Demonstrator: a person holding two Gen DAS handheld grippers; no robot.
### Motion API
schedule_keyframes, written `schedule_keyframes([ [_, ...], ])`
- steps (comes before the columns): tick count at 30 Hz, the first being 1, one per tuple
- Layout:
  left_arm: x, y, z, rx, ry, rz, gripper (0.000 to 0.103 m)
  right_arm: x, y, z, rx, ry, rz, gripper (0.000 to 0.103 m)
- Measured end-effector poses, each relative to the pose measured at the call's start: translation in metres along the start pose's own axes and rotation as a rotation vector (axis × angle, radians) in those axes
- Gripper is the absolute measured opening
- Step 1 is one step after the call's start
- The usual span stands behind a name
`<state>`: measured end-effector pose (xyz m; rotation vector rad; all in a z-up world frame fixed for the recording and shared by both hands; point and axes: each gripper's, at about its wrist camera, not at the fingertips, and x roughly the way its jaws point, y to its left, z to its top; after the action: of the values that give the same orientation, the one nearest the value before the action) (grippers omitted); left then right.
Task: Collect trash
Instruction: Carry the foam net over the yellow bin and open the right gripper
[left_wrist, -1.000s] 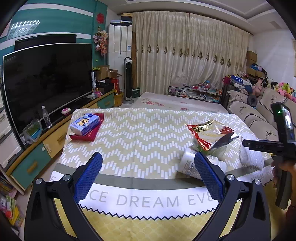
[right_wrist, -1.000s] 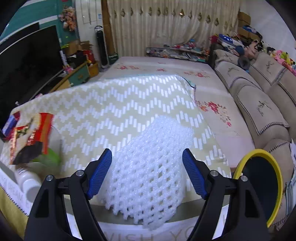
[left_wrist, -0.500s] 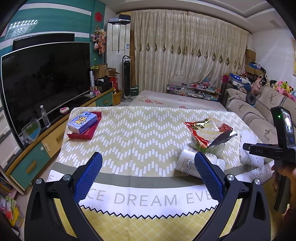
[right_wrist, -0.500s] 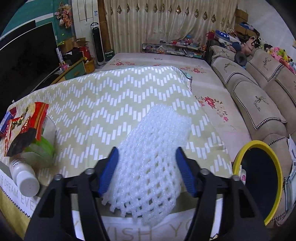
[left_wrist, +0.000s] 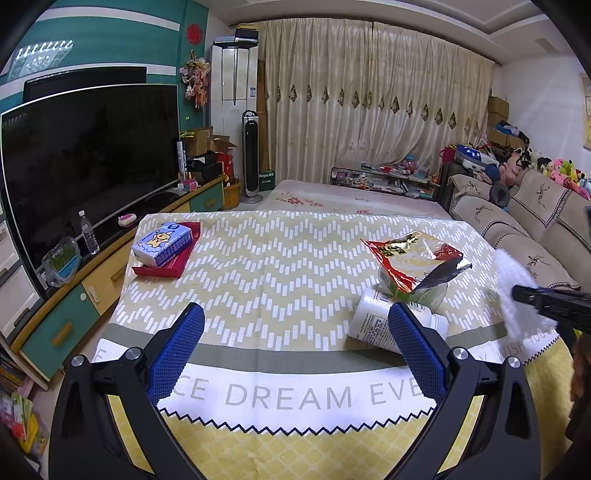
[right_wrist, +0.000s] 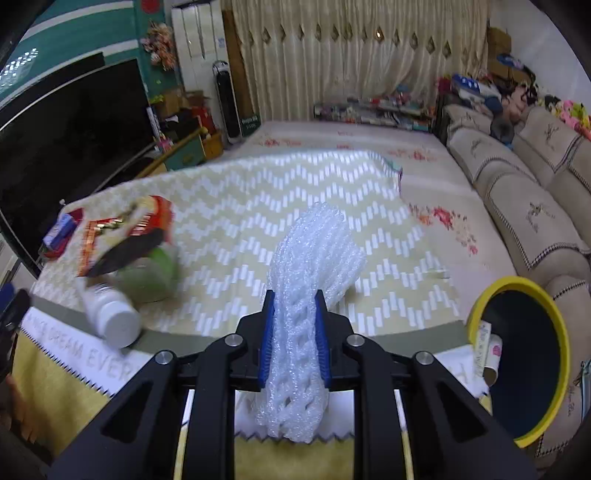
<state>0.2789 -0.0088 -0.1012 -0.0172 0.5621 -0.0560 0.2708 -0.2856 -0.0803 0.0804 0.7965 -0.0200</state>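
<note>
Right gripper (right_wrist: 293, 332): jaws have just been closing, blue pads now pinch the white foam net (right_wrist: 314, 258) at the near edge of the table (right_wrist: 229, 206). Left gripper (left_wrist: 295, 347): wide apart, nothing held. Yellow-rimmed bin (right_wrist: 557, 332) just right of the net

1. A tissue pack (left_wrist: 162, 243) lies in a tray (left_wrist: 168, 267) at the table's (left_wrist: 266, 280) far left corner
2. A snack bag (left_wrist: 413, 258) rests on a cup (left_wrist: 424, 293) near the right edge
3. A bottle (left_wrist: 373, 325) lies before them
4. A bin (right_wrist: 524, 373) stands beside the near right corner
</note>
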Motion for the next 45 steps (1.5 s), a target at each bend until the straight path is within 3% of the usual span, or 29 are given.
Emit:
schedule_keyframes([
  [8, 0.001, 0.000, 0.000, 0.002, 0.008, -0.004, 0.098, -0.053, -0.005, -0.010, -0.026, -0.090, -0.019, 0.019],
  [23, -0.006, -0.005, 0.001, 0.024, -0.021, -0.005, 0.098, -0.075, -0.065, -0.032, 0.065, -0.116, -0.067, 0.019],
  [32, -0.004, -0.009, 0.000, 0.047, -0.019, 0.003, 0.098, -0.066, -0.123, -0.041, 0.156, -0.102, -0.181, 0.019],
  [39, -0.001, -0.012, -0.002, 0.062, -0.011, 0.001, 0.098, -0.039, -0.175, -0.049, 0.226, -0.054, -0.296, 0.020],
  [45, 0.000, -0.013, -0.003, 0.069, -0.004, -0.005, 0.098, -0.019, -0.208, -0.055, 0.281, -0.008, -0.344, 0.020],
])
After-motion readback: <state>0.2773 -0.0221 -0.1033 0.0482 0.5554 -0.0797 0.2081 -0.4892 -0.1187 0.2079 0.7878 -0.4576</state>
